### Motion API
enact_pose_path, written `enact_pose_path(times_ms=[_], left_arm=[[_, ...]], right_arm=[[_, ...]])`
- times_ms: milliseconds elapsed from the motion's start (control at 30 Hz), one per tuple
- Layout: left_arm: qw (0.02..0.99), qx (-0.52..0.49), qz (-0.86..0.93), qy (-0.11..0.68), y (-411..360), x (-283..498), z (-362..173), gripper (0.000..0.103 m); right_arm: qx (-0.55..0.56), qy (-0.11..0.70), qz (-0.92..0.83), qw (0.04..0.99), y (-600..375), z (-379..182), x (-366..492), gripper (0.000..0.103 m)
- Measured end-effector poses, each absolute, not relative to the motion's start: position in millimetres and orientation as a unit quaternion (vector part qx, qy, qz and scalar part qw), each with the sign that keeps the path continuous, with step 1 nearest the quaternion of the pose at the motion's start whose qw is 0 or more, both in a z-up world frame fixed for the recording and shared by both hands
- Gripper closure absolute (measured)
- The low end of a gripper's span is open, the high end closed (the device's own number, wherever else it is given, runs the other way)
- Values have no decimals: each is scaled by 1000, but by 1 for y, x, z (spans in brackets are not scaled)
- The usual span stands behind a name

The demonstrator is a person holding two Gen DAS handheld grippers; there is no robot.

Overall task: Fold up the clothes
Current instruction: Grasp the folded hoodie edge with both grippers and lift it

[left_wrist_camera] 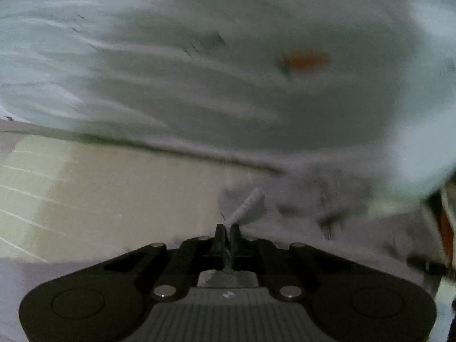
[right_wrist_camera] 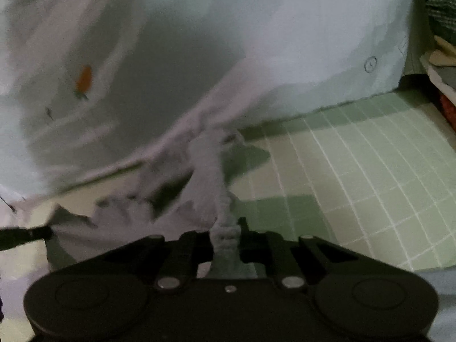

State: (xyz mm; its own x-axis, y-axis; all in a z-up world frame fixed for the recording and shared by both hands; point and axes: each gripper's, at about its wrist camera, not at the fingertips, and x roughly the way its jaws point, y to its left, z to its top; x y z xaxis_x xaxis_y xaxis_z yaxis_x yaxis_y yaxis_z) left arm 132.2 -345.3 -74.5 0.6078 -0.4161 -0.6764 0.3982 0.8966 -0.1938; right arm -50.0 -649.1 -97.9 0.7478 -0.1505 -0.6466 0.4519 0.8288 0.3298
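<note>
Above the green gridded mat (right_wrist_camera: 356,171) on the desk, a pale garment (right_wrist_camera: 176,65) hangs stretched between the two tools, lifted clear so its lower part can drape and be laid into a fold. The left claw (left_wrist_camera: 227,232) is pressed together on a thin pinch of the cloth's edge, a narrow twisted tab of fabric sticking out past its tips. The right claw (right_wrist_camera: 226,229) is clamped on a thicker gathered bunch, which rises from the jaws as a ropy, wrinkled column. Holding two separate points on the edge probably keeps the panel spread wide rather than crumpled.

The fabric looks soft and thin, off-white with a lilac cast in shadow, falling in long shallow folds. A small orange mark (right_wrist_camera: 84,78) sits on it, with faint dark specks nearby. The mat is smooth, ruled with white lines. At the far right edge, folded textiles (right_wrist_camera: 439,28) are stacked in a pile.
</note>
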Motion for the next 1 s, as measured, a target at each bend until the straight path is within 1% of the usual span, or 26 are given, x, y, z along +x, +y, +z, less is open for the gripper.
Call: enact_pose_path(times_ms=[67,100,133,167,200,233,267,300,333,367,467,500,533,567,600,667,833,933,1000], left_arm=[[893,-17,-213,395,-343,147,-90,99],[891,-19,-206,404,-342,154,-99,98],[890,-12,-201,410,-345,156,-106,97],[888,-3,-195,416,-348,157,-112,94],[887,6,-190,421,-351,158,-118,91],[889,9,-192,415,-353,156,-119,75],[888,4,-201,414,-353,155,-120,62],[885,-2,-212,414,-353,153,-121,40],[882,-8,-220,416,-354,153,-122,34],[878,-10,-224,423,-356,156,-126,34],[870,-11,-226,439,-364,163,-140,35],[868,-13,-223,444,-366,165,-143,43],[866,-16,-220,449,-368,167,-145,68],[864,-19,-217,454,-370,169,-147,85],[863,-25,-220,455,-369,168,-143,95],[867,-35,-228,442,-365,161,-127,96],[890,-31,-245,384,-341,99,-65,96],[901,-34,-236,363,-314,53,-42,96],[899,-36,-226,373,-299,25,-48,96]], right_arm=[[250,310,-162,903,-649,-102,-45,92],[254,314,-163,900,-650,-106,-41,87],[257,325,-169,894,-651,-112,-35,76],[257,338,-173,889,-651,-116,-29,70],[247,348,-175,887,-650,-117,-24,61],[233,351,-179,889,-648,-115,-20,57],[221,351,-181,892,-647,-114,-18,55],[213,347,-182,895,-647,-113,-17,46],[205,343,-182,898,-646,-112,-16,36],[202,343,-184,899,-647,-113,-14,34],[217,359,-192,887,-655,-125,-6,36],[225,359,-190,886,-657,-127,-5,44],[236,358,-182,885,-660,-128,-4,60],[249,355,-169,885,-662,-127,-4,73],[260,351,-159,885,-663,-125,-4,92],[265,339,-152,890,-660,-115,-9,96],[277,291,-129,907,-647,-76,-54,97],[295,263,-119,911,-634,-56,-98,98],[304,248,-110,913,-623,-46,-130,98]])
